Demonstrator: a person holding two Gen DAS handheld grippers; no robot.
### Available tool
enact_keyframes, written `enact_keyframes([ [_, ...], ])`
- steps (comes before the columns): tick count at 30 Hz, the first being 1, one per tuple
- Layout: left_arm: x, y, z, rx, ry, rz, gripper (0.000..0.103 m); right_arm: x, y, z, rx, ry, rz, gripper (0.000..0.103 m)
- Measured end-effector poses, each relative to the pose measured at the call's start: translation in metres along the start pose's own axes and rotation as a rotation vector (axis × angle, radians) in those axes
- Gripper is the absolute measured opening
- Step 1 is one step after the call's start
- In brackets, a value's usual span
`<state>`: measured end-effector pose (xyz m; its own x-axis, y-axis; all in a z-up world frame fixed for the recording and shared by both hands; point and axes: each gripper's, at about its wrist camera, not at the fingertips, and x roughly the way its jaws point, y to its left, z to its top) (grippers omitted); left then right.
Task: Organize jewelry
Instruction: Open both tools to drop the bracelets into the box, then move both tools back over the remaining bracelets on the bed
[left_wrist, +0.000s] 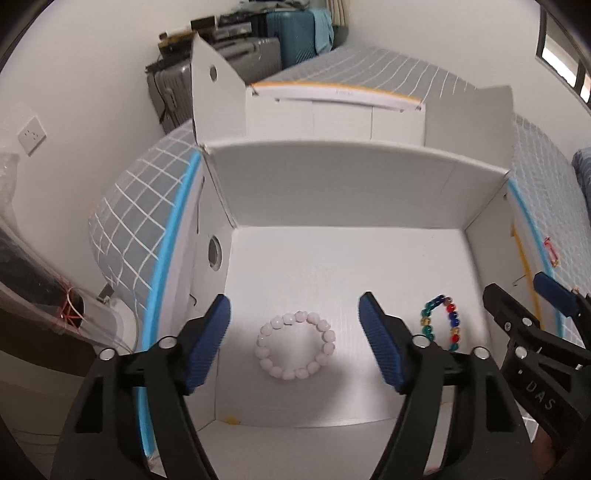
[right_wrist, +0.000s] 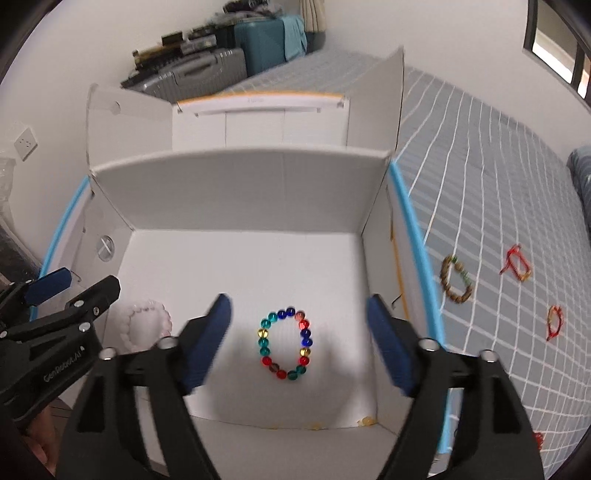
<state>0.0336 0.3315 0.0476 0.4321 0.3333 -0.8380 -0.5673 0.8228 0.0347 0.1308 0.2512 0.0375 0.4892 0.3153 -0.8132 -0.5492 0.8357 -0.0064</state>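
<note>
Inside the white box (right_wrist: 243, 206) on the bed (right_wrist: 480, 177), two bracelets lie flat on the floor of it: a pale pink bead bracelet (left_wrist: 295, 345) to the left and a coloured glass bead bracelet (right_wrist: 284, 345) to the right, apart from each other. Both tongs hang above the box, the left tongs (left_wrist: 295, 341) spread wide over the pink one and the right tongs (right_wrist: 299, 341) spread wide over the coloured one, neither touching or holding anything. This reads as the moment just after a drop-off, with both pieces set down in the box. More jewelry waits on the checked bedcover to the right of the box: a brown bead bracelet (right_wrist: 457, 280), a red cord loop (right_wrist: 517, 266) and a smaller red loop (right_wrist: 554, 322) nearer. The next move would call for lifting clear of the box walls and reaching right for those.
</note>
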Motion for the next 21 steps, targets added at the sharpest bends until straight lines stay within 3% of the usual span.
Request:
enact_keyframes([
  [4, -0.017, 0.000, -0.001, -0.003, -0.050, -0.005, 0.084, -0.015, -0.001, 0.002, -0.016, -0.036, 0.005, 0.090],
  [7, -0.028, 0.000, -0.004, -0.003, -0.081, 0.001, 0.086, -0.024, -0.002, 0.001, -0.018, -0.058, 0.005, 0.093],
  [21, -0.071, -0.015, -0.014, 0.024, -0.169, -0.019, 0.097, -0.074, -0.043, -0.015, 0.050, -0.151, 0.008, 0.096],
])
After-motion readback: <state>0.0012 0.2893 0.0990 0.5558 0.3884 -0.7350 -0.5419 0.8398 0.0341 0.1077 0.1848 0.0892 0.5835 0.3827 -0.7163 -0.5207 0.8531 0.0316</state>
